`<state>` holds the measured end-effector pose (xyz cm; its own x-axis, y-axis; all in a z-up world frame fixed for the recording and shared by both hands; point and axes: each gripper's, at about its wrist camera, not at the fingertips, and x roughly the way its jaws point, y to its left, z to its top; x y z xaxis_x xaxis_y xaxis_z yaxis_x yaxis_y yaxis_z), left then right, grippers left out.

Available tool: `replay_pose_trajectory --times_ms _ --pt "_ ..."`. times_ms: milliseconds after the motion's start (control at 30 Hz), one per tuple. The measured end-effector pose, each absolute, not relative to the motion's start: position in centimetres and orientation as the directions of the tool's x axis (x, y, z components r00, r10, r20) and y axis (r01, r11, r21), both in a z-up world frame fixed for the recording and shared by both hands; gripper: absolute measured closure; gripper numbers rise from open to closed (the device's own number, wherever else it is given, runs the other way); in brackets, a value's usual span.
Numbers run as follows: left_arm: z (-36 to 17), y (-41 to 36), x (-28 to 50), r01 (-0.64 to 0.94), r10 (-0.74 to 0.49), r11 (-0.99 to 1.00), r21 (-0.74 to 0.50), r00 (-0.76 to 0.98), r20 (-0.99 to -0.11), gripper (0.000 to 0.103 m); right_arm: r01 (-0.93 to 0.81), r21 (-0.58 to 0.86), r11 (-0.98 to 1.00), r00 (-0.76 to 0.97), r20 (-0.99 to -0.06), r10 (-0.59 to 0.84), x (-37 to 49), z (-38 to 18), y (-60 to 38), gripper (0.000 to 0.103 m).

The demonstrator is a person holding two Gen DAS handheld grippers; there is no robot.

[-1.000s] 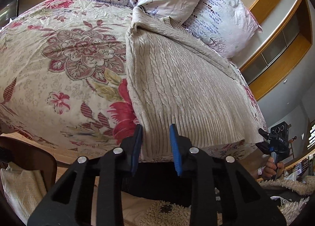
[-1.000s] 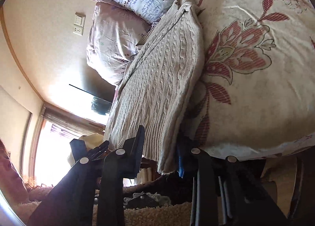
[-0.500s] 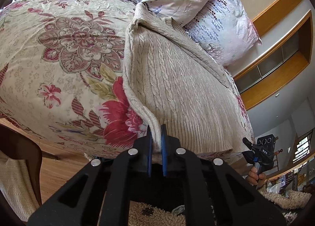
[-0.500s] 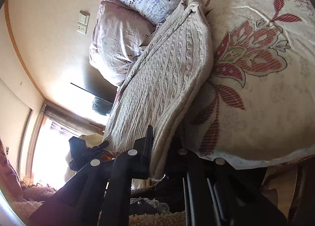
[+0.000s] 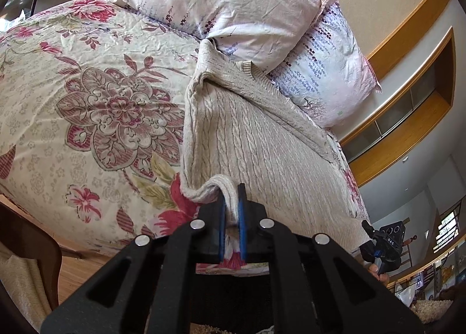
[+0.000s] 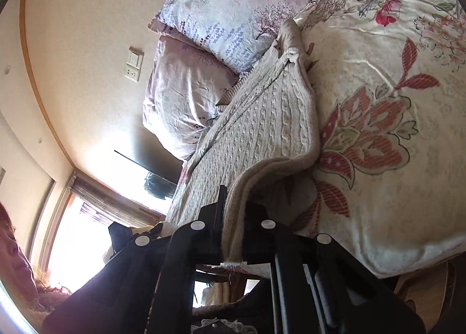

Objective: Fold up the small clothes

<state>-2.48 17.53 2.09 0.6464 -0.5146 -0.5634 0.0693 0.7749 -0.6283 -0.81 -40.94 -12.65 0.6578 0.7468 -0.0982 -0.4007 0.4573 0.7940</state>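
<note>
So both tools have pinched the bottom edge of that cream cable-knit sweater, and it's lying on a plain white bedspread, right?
Not quite: the bedspread is floral, with large red and pink flowers on cream, not plain white; the left wrist view shows it clearly. The rest holds: the left tool and the right tool are each shut on the bottom edge of the cream cable-knit sweater.

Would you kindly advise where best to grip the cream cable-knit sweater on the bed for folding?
Grip the cream cable-knit sweater at its ribbed bottom hem, coming from the bed's foot: that edge overhangs the floral bedspread, so jaws slide around it.
</note>
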Motion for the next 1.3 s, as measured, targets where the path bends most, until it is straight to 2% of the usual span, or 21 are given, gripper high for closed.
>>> replay_pose_trajectory --times_ms 233,400,767,967,1067,1167,1200,1233,1267,1300 --pt "3.3 18.4 1.6 0.062 -0.519 0.741 -0.669 0.684 -0.512 0.096 -0.421 0.800 0.426 0.672 -0.040 0.740 2.7 -10.1 -40.9 0.095" --pt "4.4 18.4 5.9 0.059 -0.497 0.743 -0.666 0.715 -0.491 0.096 -0.407 0.796 0.449 0.690 -0.054 0.721 6.6 -7.9 -40.6 0.095" --pt "4.1 18.5 15.3 -0.004 -0.470 0.728 -0.685 0.724 -0.504 0.097 -0.314 0.824 0.471 0.733 -0.105 0.672 14.6 -5.6 -40.6 0.095" --pt "4.4 18.5 18.6 -0.016 -0.463 0.709 -0.705 0.744 -0.482 0.097 -0.295 0.846 0.445 0.753 -0.080 0.653 17.3 -4.2 -40.9 0.095" --pt "3.2 18.5 20.8 -0.061 -0.450 0.699 -0.713 0.736 -0.505 0.096 -0.216 0.871 0.442 0.775 -0.122 0.620 19.6 -4.9 -41.3 0.095" --pt "1.3 18.0 22.8 -0.107 -0.454 0.709 -0.697 0.686 -0.568 0.095 -0.096 0.866 0.491 0.757 -0.257 0.600 22.3 -6.4 -40.7 0.094" --pt "0.9 17.9 22.9 -0.115 -0.455 0.711 -0.694 0.677 -0.578 0.093 -0.072 0.866 0.495 0.748 -0.281 0.601 22.6 -6.9 -40.6 0.094" --pt "0.7 18.0 22.9 -0.113 -0.461 0.709 -0.697 0.673 -0.578 0.086 -0.073 0.868 0.491 0.741 -0.282 0.609 22.6 -7.0 -40.6 0.092" --pt "0.8 18.2 22.7 -0.103 -0.468 0.706 -0.700 0.674 -0.571 0.080 -0.080 0.864 0.497 0.735 -0.286 0.615 22.5 -6.8 -40.7 0.083" --pt "1.1 18.4 22.4 -0.094 -0.464 0.712 -0.696 0.680 -0.567 0.061 -0.086 0.855 0.511 0.734 -0.292 0.613 22.1 -6.4 -41.0 0.076"
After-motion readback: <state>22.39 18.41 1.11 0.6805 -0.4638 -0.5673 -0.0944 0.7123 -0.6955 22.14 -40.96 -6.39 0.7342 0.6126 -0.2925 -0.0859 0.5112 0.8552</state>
